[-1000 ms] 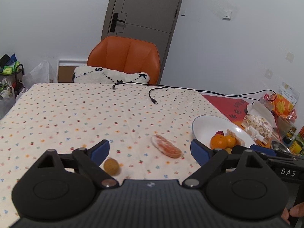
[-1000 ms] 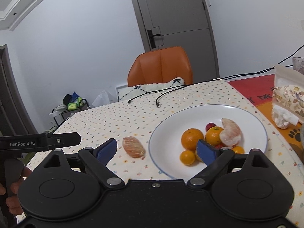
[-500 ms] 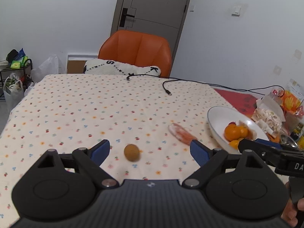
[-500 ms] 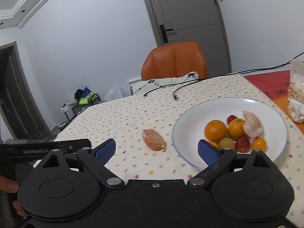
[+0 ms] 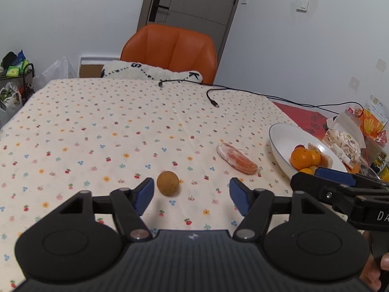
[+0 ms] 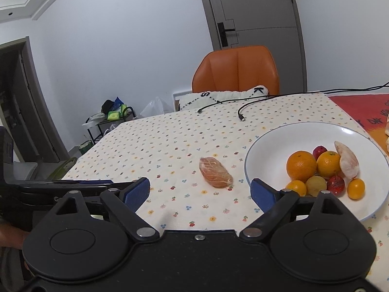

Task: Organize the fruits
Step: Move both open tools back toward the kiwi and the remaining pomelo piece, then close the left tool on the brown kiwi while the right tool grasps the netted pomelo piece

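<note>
Fruit is split between two places: most of it sits in the white plate (image 6: pixel 316 131) at the right of the tabletop (image 5: pixel 97 126), while a small round brown fruit (image 5: pixel 167 183) and a peeled citrus segment (image 6: pixel 215 172) lie loose on the patterned cloth. The left gripper (image 5: pixel 192 192) hangs with its jaws spread wide and nothing between them, the brown fruit just ahead of its left fingertip rather than centred in the gap. The right gripper (image 6: pixel 200 191) is likewise wide open and empty, with the segment ahead of it and slightly right of centre, just beside the plate's rim.

The round fruit looks likely to roll. If the left jaws close from this offset, one pad would probably meet it first and nudge it away across the cloth. The segment appears soft, so a hard squeeze could crush or tear it, and a shallow grip might let it slip out on the way to the plate. The right gripper's right finger sits close to the plate's edge, so a careless advance could knock the plate and shift the piled fruit. The two grippers are also near one another and could collide if both reach inward together.
</note>
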`<state>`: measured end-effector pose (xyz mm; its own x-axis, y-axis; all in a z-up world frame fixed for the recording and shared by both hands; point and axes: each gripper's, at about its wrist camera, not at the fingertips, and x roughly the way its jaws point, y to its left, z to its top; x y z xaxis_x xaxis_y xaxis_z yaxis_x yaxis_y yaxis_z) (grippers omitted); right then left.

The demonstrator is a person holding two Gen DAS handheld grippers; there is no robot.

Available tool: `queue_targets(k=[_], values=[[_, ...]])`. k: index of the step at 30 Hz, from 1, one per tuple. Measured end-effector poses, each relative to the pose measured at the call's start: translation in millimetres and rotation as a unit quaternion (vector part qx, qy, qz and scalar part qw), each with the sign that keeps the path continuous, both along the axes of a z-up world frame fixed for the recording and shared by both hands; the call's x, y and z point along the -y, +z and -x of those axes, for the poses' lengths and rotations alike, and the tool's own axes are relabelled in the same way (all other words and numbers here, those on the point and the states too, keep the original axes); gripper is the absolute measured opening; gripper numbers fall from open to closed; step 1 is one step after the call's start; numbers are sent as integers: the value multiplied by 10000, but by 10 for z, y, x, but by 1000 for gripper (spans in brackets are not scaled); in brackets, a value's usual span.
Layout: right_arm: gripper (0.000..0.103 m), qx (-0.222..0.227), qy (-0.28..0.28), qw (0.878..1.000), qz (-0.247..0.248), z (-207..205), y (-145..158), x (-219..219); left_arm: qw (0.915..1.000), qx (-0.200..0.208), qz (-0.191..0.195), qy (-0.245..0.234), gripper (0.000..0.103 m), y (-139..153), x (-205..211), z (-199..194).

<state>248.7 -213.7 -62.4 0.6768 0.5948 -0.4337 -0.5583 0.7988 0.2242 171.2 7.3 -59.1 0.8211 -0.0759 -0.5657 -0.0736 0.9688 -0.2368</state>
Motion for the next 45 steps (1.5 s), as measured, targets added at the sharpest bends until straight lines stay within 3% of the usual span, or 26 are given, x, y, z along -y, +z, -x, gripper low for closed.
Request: queue_targets(k=[14, 17, 19, 21, 31, 45], values=[[86, -2, -15, 9999, 116, -98, -34, -71, 10000, -72, -38, 44, 55, -131, -13, -181], [85, -22, -17, 9999, 146, -155, -38, -90, 9999, -96, -6, 64, 43, -154, -49, -220], [85, -28, -25, 9999, 163, -183, -42, -101, 9999, -121, -4, 94, 26, -174, -84, -236], [85, -29, -29, 9998, 177, -207, -50, -112, 9997, -179, 76, 114, 17, -203, -137, -257], [82, -17, 9, 9995, 314, -329, -85, -242, 9995, -52, 223, 199, 16, -183, -290, -267], [69, 53, 232, 9969, 755, -555, -114, -624, 9990, 27, 371, 232, 11, -125, -494, -284]])
